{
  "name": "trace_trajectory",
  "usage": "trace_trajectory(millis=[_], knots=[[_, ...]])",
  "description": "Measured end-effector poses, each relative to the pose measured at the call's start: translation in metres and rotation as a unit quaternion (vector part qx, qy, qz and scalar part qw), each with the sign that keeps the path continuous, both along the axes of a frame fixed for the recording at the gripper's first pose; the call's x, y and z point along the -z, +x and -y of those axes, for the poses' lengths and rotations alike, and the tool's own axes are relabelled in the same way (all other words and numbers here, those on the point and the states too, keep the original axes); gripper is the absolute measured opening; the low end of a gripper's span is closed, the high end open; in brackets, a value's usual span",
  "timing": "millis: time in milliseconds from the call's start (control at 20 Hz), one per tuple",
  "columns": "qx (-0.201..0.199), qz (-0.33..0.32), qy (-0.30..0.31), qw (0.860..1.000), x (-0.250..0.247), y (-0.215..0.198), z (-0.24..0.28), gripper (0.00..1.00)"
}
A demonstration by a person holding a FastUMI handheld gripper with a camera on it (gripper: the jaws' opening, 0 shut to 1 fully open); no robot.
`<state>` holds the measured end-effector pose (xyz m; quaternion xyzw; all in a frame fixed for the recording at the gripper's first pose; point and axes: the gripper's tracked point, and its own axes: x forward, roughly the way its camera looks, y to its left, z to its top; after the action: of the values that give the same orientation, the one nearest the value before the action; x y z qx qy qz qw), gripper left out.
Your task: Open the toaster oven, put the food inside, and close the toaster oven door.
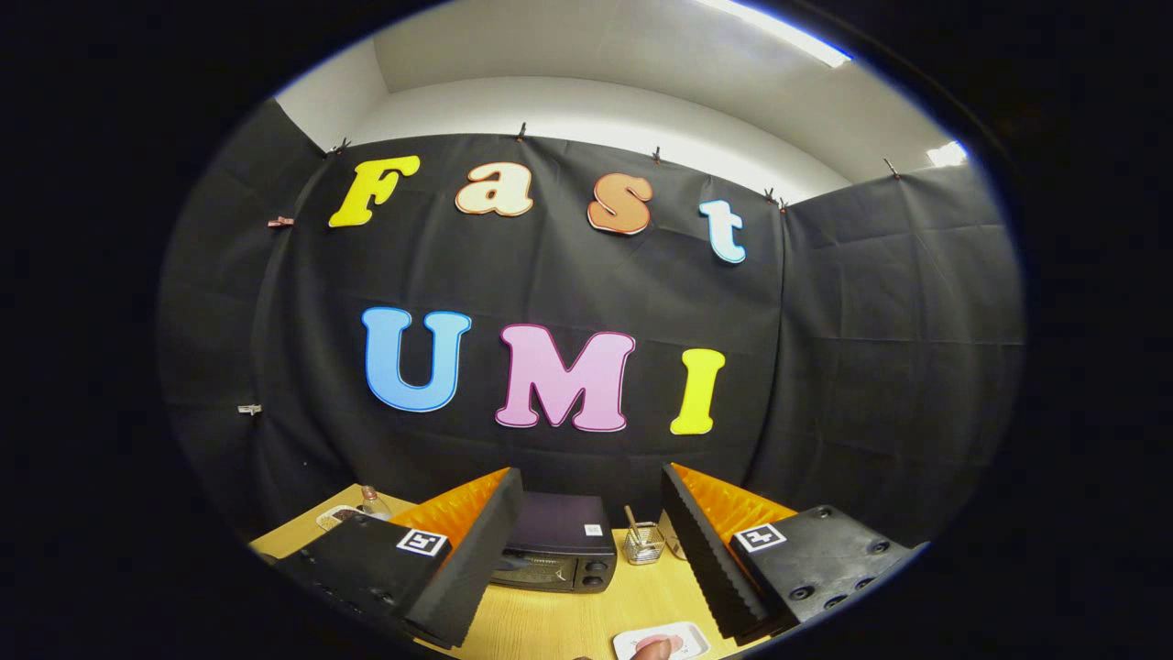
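The gripper hangs wide apart, empty, well short of the closed toaster oven; opening step pending — next, reach its door.

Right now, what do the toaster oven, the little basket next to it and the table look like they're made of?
Toaster oven: dark painted metal, probably; dull sheen on top.
Basket: shiny wire mesh, see-through.
Table: pale wood or laminate, faint grain.
The gripper is open, holding nothing.
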<state>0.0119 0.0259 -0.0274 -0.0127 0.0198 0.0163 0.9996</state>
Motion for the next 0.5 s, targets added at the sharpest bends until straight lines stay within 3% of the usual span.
trace_trajectory(millis=[500], knots=[[-0.052,-0.095,0.009,0.994,0.098,0.050,-0.061,0.98]])
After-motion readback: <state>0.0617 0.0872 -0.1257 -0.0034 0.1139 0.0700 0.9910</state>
